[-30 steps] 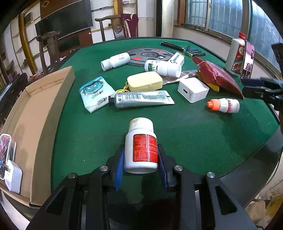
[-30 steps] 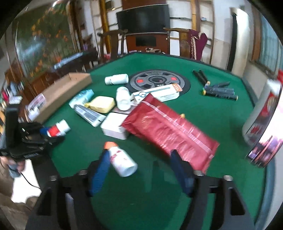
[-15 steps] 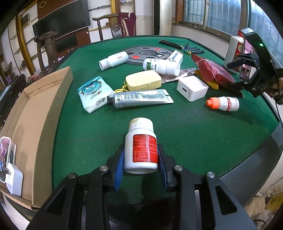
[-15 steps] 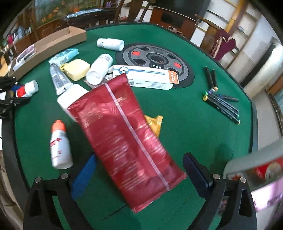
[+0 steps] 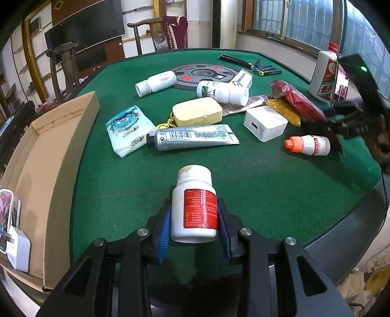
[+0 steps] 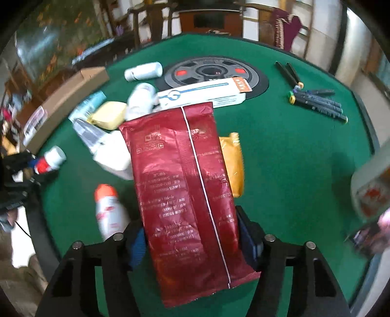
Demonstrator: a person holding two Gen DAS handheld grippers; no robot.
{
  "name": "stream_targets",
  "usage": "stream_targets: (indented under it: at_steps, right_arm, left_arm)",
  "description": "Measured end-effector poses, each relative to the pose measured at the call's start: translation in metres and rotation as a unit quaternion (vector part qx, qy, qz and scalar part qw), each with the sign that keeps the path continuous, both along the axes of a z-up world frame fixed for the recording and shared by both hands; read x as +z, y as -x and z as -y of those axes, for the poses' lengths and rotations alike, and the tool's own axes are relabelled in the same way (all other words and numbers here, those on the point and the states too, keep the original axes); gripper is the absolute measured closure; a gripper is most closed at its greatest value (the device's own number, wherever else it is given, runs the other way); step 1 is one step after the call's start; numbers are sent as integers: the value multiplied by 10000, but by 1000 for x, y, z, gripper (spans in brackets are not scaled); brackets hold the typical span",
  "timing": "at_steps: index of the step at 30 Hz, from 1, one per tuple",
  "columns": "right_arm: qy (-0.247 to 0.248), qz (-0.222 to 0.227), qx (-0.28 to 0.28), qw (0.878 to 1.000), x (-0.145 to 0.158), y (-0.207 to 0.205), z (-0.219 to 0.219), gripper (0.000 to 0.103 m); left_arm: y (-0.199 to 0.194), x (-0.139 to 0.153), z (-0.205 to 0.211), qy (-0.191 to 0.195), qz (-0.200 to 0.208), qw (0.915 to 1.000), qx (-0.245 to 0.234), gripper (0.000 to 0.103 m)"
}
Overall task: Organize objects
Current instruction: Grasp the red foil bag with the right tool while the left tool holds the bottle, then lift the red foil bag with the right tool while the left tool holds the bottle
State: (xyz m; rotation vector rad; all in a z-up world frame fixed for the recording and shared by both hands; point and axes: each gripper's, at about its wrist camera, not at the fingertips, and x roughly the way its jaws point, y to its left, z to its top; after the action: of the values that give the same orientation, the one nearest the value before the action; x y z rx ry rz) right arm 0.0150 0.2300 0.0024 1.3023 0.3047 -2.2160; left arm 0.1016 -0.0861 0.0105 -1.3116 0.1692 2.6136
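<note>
While closing, right claw (image 6: pixel 190 240) straddled red pouch (image 6: pixel 185 190) flat on green surface (image 6: pixel 292 158), long axis running straight ahead between pads. Left claw (image 5: pixel 194 223) clamped on white bottle (image 5: pixel 194 209), cardboard box (image 5: pixel 48 156) to its left.

1. Daylight enters through the barred windows (image 5: pixel 280 19) at the upper right of the left wrist view and lights the green felt table (image 5: pixel 256 175) evenly.
2. Shadows are soft.
3. The left view is sharp.
4. The right view is blurred, most at its left and right edges.
5. Both fisheye views bend straight lines and darken at the corners.
6. The glossy dark-red foil packet (image 6: pixel 185 185) carries small highlights.
</note>
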Motion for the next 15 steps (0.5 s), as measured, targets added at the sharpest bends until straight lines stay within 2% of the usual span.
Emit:
stream_targets:
  at_steps: [3, 6, 15]
  right_arm:
    - [170, -147, -339, 9992, -2, -10, 7, 35]
    - [610, -183, -638, 9959, -3, -10, 7, 35]
    - [1726, -199, -1190, 9776, 6, -6, 2, 41]
  left_arm:
    - [1, 0, 0, -4, 6, 10000, 4, 69]
    - [1, 0, 0, -14, 17, 10000, 1, 69]
    - [0, -1, 2, -166, -137, 9995, 229, 70]
